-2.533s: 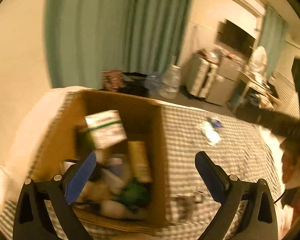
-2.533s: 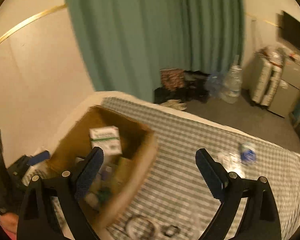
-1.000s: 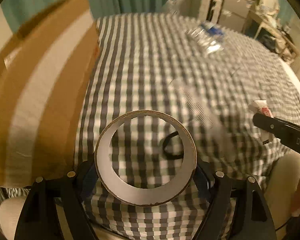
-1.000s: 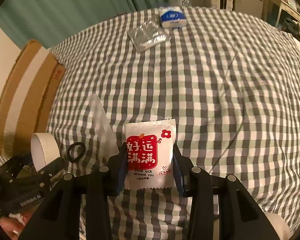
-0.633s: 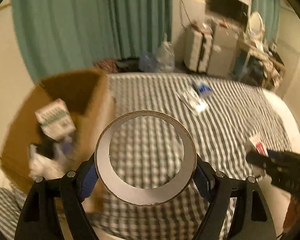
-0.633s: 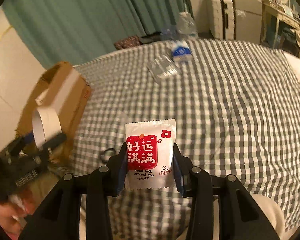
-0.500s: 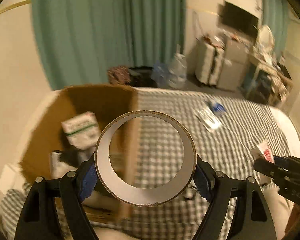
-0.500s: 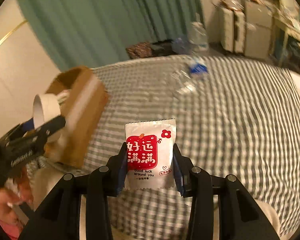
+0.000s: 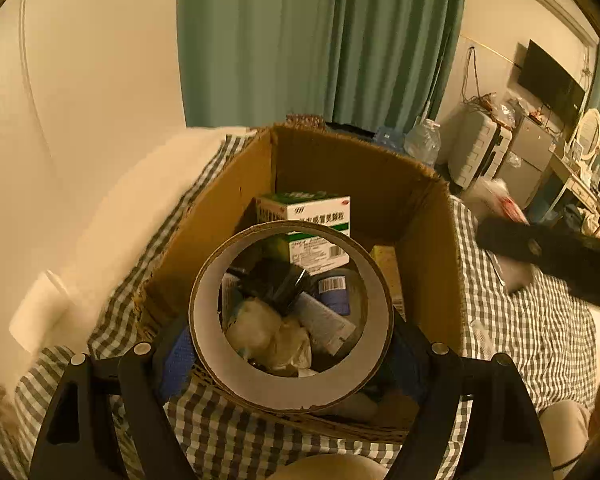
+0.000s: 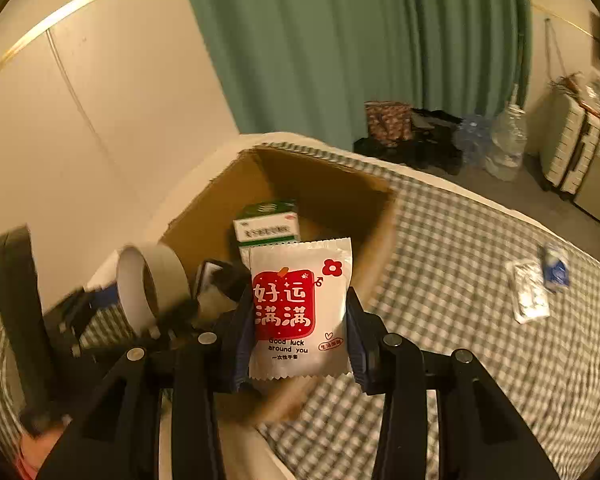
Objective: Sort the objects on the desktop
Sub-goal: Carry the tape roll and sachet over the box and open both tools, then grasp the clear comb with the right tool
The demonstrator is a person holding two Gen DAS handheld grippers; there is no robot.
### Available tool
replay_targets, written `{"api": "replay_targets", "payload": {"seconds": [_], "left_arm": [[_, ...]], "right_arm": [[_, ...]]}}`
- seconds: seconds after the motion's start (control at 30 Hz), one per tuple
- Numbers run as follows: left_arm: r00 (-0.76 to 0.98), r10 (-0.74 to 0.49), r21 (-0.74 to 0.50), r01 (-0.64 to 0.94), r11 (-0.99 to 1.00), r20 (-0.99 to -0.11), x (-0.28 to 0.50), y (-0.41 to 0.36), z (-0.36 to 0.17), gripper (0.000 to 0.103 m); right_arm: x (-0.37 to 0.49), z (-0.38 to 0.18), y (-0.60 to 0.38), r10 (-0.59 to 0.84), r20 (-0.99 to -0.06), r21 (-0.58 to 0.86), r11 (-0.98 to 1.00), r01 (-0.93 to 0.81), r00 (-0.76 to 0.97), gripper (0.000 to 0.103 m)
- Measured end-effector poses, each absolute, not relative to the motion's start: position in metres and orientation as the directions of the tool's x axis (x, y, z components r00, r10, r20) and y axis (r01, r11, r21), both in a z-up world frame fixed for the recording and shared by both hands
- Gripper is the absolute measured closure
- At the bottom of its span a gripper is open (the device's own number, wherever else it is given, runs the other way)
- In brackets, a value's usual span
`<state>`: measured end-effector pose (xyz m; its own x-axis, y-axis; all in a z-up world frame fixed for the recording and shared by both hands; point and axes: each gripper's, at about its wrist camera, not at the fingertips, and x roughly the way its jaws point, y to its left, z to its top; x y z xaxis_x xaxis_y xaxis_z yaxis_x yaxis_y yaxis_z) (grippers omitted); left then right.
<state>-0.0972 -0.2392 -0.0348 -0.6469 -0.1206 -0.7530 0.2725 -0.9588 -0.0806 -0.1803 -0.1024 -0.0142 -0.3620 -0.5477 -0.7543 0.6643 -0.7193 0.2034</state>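
My left gripper (image 9: 290,354) is shut on a tape roll (image 9: 208,320), a wide cardboard ring, and holds it above the near edge of an open cardboard box (image 9: 428,264). The box holds a green-and-white carton (image 9: 312,210) and several small items. My right gripper (image 10: 298,340) is shut on a white sachet with a red label (image 10: 300,308), held over the box (image 10: 332,188) from its right side. The right wrist view also shows the tape roll (image 10: 156,280) in the left gripper at the left. The right gripper's body (image 9: 548,256) appears blurred at the right in the left wrist view.
The box stands on a green-and-white checked cloth (image 10: 480,280). A clear plastic packet (image 10: 530,296) and a blue-and-white packet (image 10: 556,268) lie on the cloth at the far right. Behind are a green curtain (image 10: 360,40), a cream wall, bags, water bottles and suitcases on the floor.
Both grippers have swung left from the open cloth to above the box, still holding the tape roll and the sachet. The box interior now fills the left wrist view.
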Motion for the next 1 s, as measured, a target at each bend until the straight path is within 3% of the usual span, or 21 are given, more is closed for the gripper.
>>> {"api": "replay_targets", "payload": {"seconds": [0.13, 0.17, 0.2, 0.27, 0.5, 0.77, 0.93, 1.0], "left_arm": [[-0.635, -0.104, -0.088, 0.264, -0.961, -0.765, -0.103, -0.24, -0.05, 0.019], [-0.634, -0.102, -0.09, 0.263, -0.96, -0.767, -0.103, -0.24, -0.052, 0.019], [-0.63, -0.098, -0.091, 0.26, -0.961, -0.77, -0.104, -0.239, -0.054, 0.015], [-0.612, -0.11, -0.07, 0.262, -0.962, -0.783, -0.107, -0.238, -0.059, 0.003], [-0.615, -0.116, -0.047, 0.243, -0.969, -0.78, -0.099, -0.217, -0.048, 0.001], [-0.663, 0.014, -0.034, 0.016, -0.999, -0.748, -0.095, -0.117, -0.033, 0.0], [-0.613, 0.043, 0.043, -0.124, -0.991, -0.789, -0.097, -0.035, -0.064, 0.0], [-0.589, -0.002, 0.125, -0.169, -0.978, -0.808, -0.1, -0.006, -0.091, 0.0]], "right_arm": [[-0.191, -0.021, -0.128, -0.541, -0.761, 0.203, -0.722, 0.661, -0.357, 0.06], [-0.192, -0.021, -0.128, -0.546, -0.758, 0.209, -0.721, 0.66, -0.357, 0.048], [-0.193, -0.021, -0.13, -0.553, -0.75, 0.218, -0.723, 0.655, -0.362, 0.028], [-0.19, -0.018, -0.125, -0.551, -0.735, 0.215, -0.741, 0.636, -0.394, 0.02], [-0.187, -0.001, -0.083, -0.553, -0.69, 0.226, -0.777, 0.588, -0.467, 0.02], [-0.17, 0.008, 0.035, -0.425, -0.678, 0.12, -0.869, 0.48, -0.6, 0.019], [-0.17, -0.032, 0.107, -0.351, -0.727, 0.13, -0.914, 0.385, -0.59, 0.018], [-0.174, -0.057, 0.123, -0.331, -0.761, 0.141, -0.924, 0.356, -0.558, 0.018]]}}
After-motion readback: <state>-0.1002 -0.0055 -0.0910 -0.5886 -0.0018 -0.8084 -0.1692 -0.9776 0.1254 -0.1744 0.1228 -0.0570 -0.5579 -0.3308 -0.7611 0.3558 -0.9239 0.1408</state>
